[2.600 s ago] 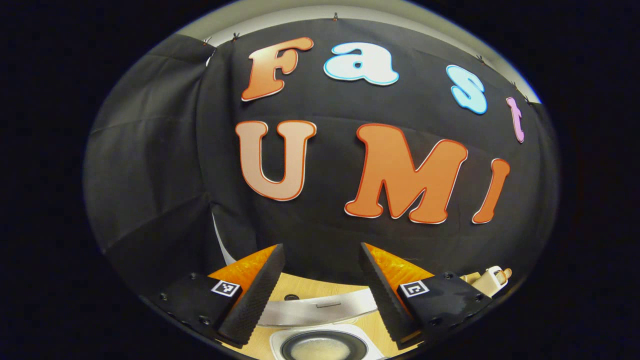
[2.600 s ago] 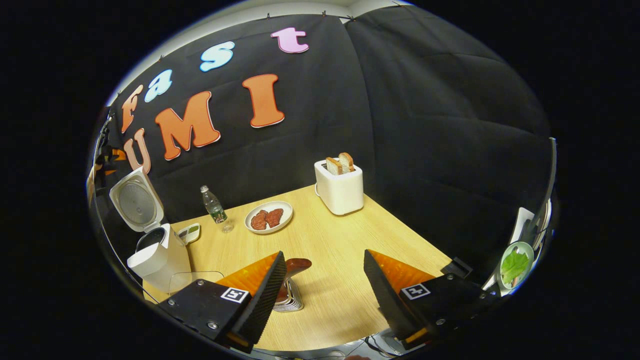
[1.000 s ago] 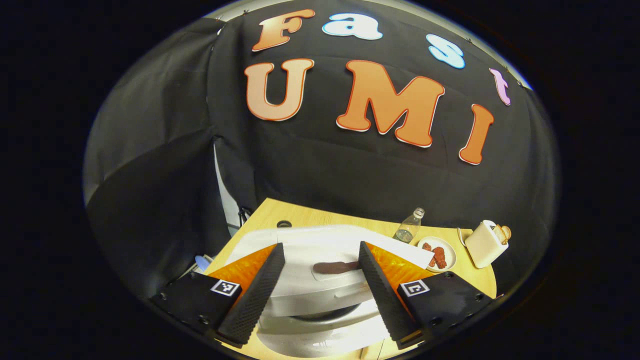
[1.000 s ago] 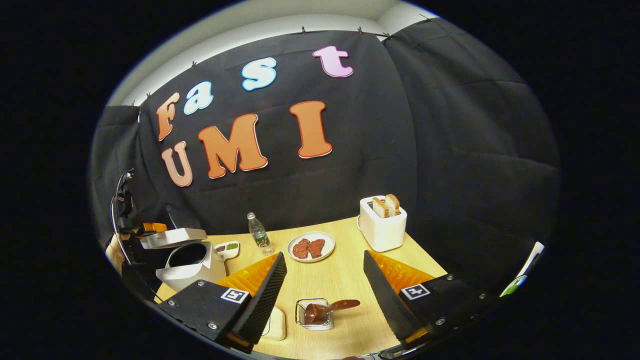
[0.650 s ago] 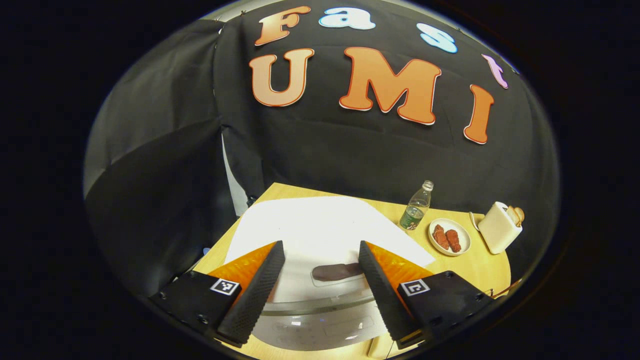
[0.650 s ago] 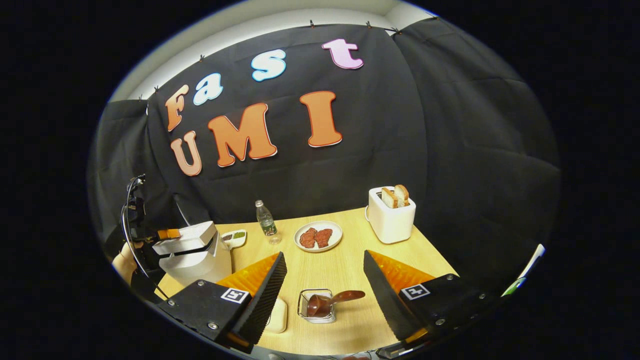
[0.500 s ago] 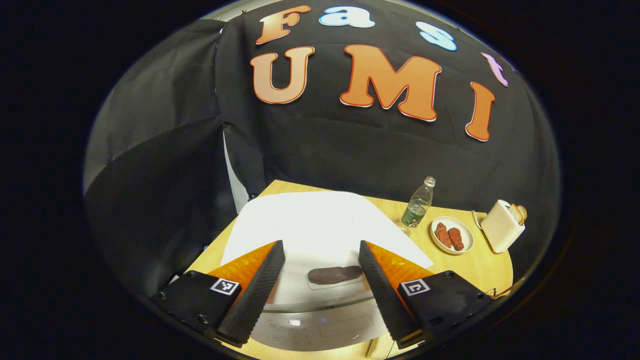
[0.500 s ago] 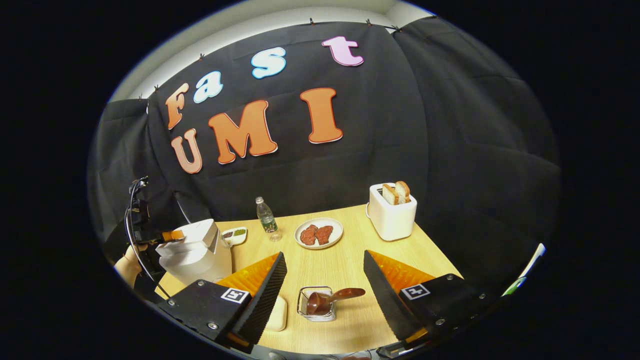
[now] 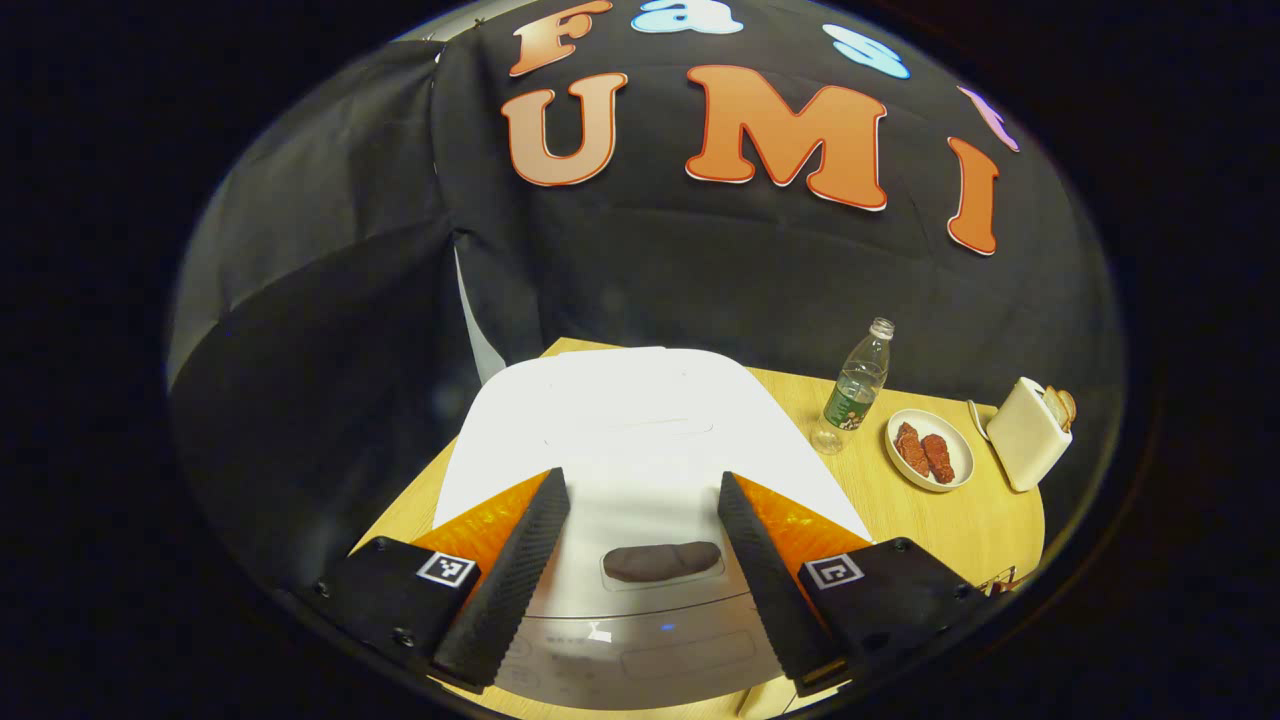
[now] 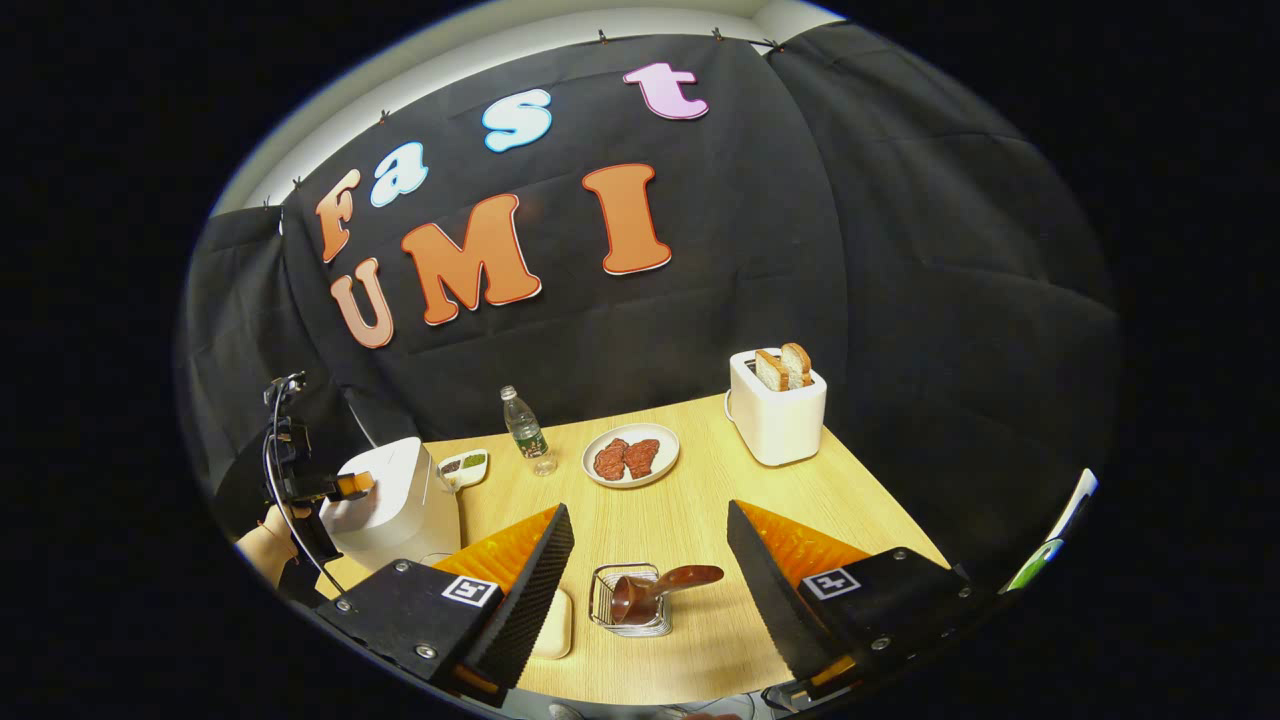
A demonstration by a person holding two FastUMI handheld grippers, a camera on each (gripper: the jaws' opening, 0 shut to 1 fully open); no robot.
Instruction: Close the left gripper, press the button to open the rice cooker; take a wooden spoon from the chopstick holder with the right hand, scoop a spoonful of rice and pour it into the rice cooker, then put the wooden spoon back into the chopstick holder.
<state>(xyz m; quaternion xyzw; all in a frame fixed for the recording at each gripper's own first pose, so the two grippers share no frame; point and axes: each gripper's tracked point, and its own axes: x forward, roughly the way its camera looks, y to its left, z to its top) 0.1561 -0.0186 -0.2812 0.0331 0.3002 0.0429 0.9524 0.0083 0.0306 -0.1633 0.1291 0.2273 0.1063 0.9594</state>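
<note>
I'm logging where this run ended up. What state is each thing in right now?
Rice cooker: lid shut.
Wooden spoon: resting in the chopstick holder, handle sticking out.
Left gripper: open, over the cooker's lid.
Right gripper: open, holding nothing.
Toaster: bread slices raised.
Bottle: upright.
Plate: holds two pieces of food.

Black cloth walls [image 10: 900, 250] enclose a light wooden table [image 10: 700, 500].

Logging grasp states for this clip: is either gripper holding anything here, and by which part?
Nothing is held. The left gripper is open above the rice cooker; the right gripper is open, and the spoon sits in its holder.
</note>
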